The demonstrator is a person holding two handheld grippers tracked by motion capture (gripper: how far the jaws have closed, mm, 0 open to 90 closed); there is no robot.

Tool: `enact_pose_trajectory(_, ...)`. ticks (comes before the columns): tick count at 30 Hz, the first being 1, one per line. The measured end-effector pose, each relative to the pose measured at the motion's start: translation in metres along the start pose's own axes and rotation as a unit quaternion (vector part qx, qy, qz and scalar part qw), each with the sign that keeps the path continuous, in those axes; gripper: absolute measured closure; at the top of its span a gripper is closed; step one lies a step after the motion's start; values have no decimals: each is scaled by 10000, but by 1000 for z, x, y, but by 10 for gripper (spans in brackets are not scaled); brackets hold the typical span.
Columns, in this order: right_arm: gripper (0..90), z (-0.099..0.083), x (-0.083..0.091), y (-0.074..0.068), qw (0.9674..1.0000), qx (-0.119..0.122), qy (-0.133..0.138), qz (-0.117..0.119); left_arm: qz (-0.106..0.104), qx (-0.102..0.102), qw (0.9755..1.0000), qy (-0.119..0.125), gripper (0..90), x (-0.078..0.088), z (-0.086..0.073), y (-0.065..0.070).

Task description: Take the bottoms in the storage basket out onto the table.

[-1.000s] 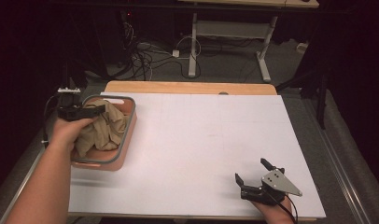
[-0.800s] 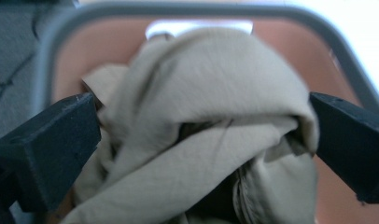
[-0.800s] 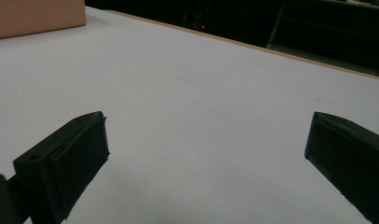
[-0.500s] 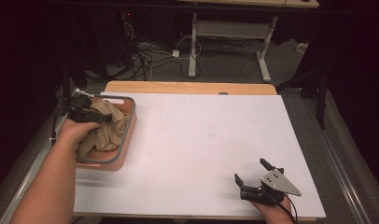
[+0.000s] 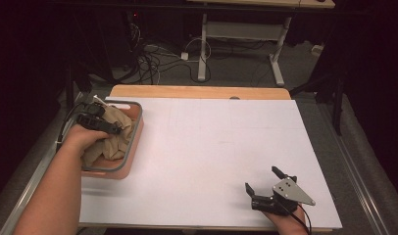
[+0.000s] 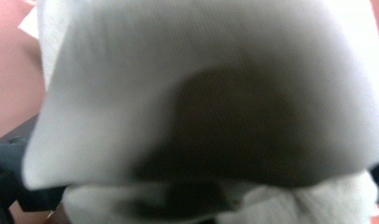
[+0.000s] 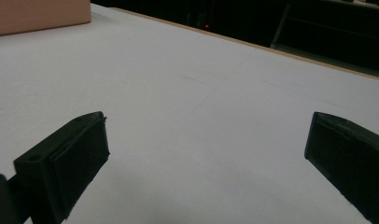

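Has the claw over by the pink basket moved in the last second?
Yes. The left claw has shifted toward the basket's far end, nearer the table's wooden edge, over the cloth.

A crumpled beige cloth (image 5: 113,134) lies bunched in a pink basket (image 5: 133,147) with a grey rim, filling most of it and rising above the rim in loose folds. The basket is a rounded rectangle standing at the far left edge of the white counter (image 5: 211,147), with its long side running away from the person. In the left gripper view the cloth (image 6: 187,93) is pale, finely woven fabric pressed close against the lens, blurred, with a dark shadowed hollow in the middle, and the basket's pink wall (image 6: 10,79) shows beside it.
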State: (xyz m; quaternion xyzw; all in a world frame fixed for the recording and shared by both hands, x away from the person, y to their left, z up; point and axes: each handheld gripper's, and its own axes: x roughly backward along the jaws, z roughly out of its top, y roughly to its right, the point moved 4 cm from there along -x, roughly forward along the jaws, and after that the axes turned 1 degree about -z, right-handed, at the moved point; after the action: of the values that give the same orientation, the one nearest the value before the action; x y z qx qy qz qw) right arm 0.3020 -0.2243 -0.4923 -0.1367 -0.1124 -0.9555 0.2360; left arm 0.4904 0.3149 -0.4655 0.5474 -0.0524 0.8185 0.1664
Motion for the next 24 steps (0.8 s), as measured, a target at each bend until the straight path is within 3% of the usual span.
enact_pose_trajectory(5,9,0,0,-1,10000,40,-17,16,-21,-249,9997,-7,1,0,-3,7)
enact_pose_trajectory(9,10,0,-1,-2,10000,47,-19,15,-144,-332,9991,235,130,4,-5,10)
enact_pose_trajectory(11,9,0,-1,-2,10000,56,-10,20,-191,-361,9988,266,149,5,-6,8)
enact_pose_trajectory(14,10,0,-1,-2,10000,24,4,28,-251,-197,9992,227,107,10,-4,3)
enact_pose_trajectory(17,10,0,0,-2,10000,12,10,33,44,-84,9997,210,10,10,-3,-3)
enact_pose_trajectory(20,10,0,0,-1,10000,8,31,24,238,11,9994,254,0,12,-3,-8)
enact_pose_trajectory(24,10,0,1,-1,10000,-4,29,24,202,132,9993,272,0,15,-2,-12)
